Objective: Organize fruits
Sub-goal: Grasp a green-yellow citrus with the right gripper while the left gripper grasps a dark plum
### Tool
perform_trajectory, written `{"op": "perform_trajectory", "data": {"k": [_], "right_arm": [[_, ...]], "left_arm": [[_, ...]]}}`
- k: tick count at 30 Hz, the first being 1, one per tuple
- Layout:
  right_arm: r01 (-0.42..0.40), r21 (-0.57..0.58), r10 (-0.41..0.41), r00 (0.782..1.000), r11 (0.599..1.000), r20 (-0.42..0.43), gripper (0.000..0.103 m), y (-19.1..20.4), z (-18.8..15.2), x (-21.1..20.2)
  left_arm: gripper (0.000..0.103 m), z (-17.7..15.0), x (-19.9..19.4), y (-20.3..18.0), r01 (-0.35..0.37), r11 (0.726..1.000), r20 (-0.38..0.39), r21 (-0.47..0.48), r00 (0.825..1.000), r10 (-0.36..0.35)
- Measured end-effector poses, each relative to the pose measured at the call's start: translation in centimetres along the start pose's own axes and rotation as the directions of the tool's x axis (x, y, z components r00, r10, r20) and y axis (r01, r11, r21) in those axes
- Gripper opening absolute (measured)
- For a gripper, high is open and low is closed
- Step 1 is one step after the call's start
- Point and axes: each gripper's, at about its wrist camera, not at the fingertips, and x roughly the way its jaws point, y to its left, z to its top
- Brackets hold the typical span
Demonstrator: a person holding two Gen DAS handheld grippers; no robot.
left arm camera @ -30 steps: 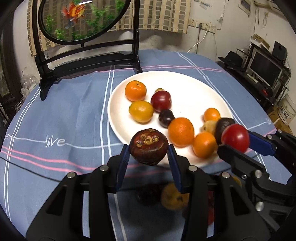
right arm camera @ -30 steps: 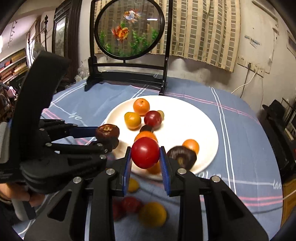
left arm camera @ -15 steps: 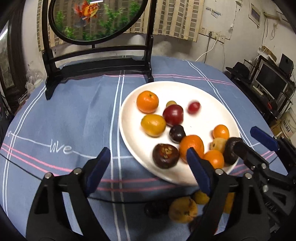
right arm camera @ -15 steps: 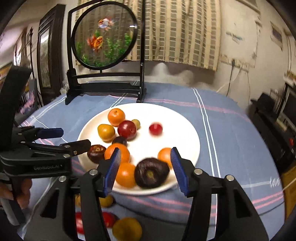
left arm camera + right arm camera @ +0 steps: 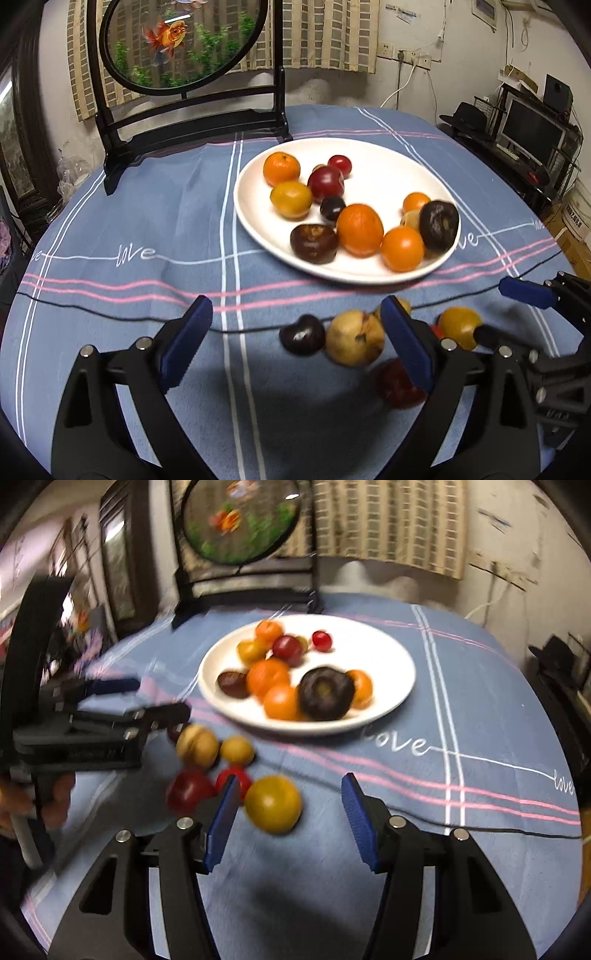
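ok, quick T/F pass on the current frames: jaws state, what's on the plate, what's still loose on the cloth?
1. Both grippers, left and right, have open jaws holding nothing. True.
2. The white plate is bare. False: it holds about ten fruits, including a dark mangosteen.
3. Several fruits lie on the tablecloth off the plate. True.
4. The yellow fruit sits on the plate. False: it is on the cloth, near the right jaws.
5. A goldfish screen stands behind the plate. True.
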Motion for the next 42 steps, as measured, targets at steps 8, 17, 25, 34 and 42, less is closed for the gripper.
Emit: {"op": "perform_trajectory", "data": {"k": [8, 17, 25, 34, 42], "right_arm": [[0.045, -0.078, -0.052, 0.994, 0.996, -0.095, 0.057, 1.5, -1.2, 1.8], [0.101, -0.036, -0.104, 0.989, 0.994, -0.101, 0.038, 2.1, -1.1, 3.2], [0.111, 0.046, -0.106, 0.99, 0.993, -0.09, 0.038, 0.2, -0.8, 2.6], [0.101, 0.132, -0.092, 0.993, 0.986, -0.071, 0.038, -1.2, -0.7, 2.1], [0.092, 0.142, -0.084, 0.994, 0.986, -0.065, 0.038, -1.1, -0.6, 2.0]], "left_arm": [[0.094, -0.3, 0.3, 2.3, -0.007, 0.998, -0.023, -0.055, 1.0, 0.005], [0.096, -0.3, 0.4, 2.8, -0.012, 0.999, -0.032, -0.046, 0.999, 0.011], [0.096, -0.8, 0.6, 3.7, -0.064, 0.998, -0.068, 0.015, 0.996, 0.065], [0.096, -2.1, 1.2, 2.0, -0.007, 0.988, -0.114, 0.156, 0.993, 0.025], [0.074, -2.5, 3.2, 1.2, -0.005, 0.981, -0.111, 0.193, 0.993, 0.026]]}}
